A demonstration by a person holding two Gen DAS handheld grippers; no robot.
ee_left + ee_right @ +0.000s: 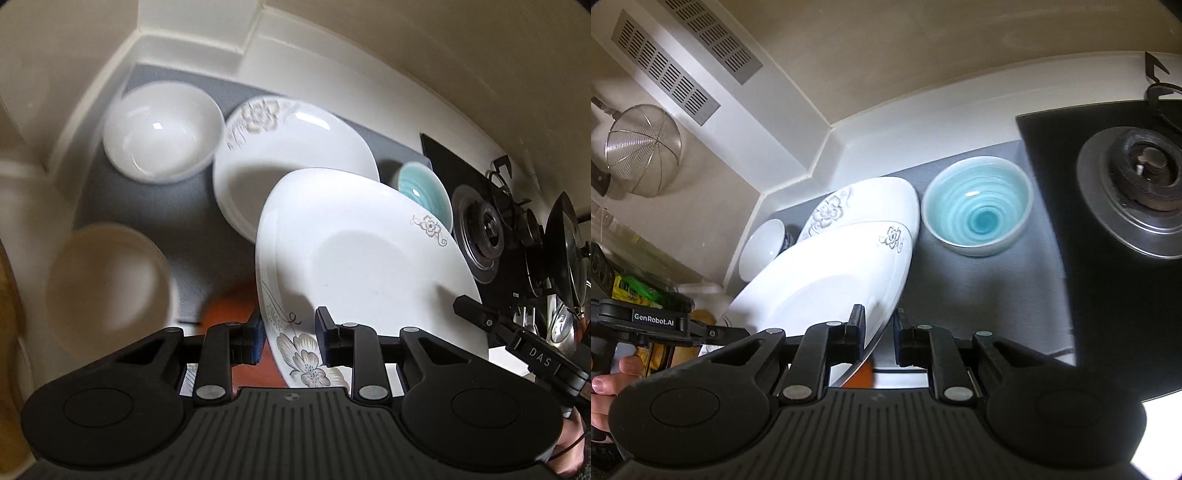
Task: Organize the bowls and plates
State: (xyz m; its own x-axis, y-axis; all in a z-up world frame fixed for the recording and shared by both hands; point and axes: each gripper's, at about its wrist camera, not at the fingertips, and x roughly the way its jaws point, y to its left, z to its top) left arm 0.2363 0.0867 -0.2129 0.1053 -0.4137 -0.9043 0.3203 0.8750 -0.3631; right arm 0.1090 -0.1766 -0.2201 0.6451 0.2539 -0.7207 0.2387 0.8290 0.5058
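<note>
Floral plate (365,258), grey mat (147,206), stove (1137,184)
</note>
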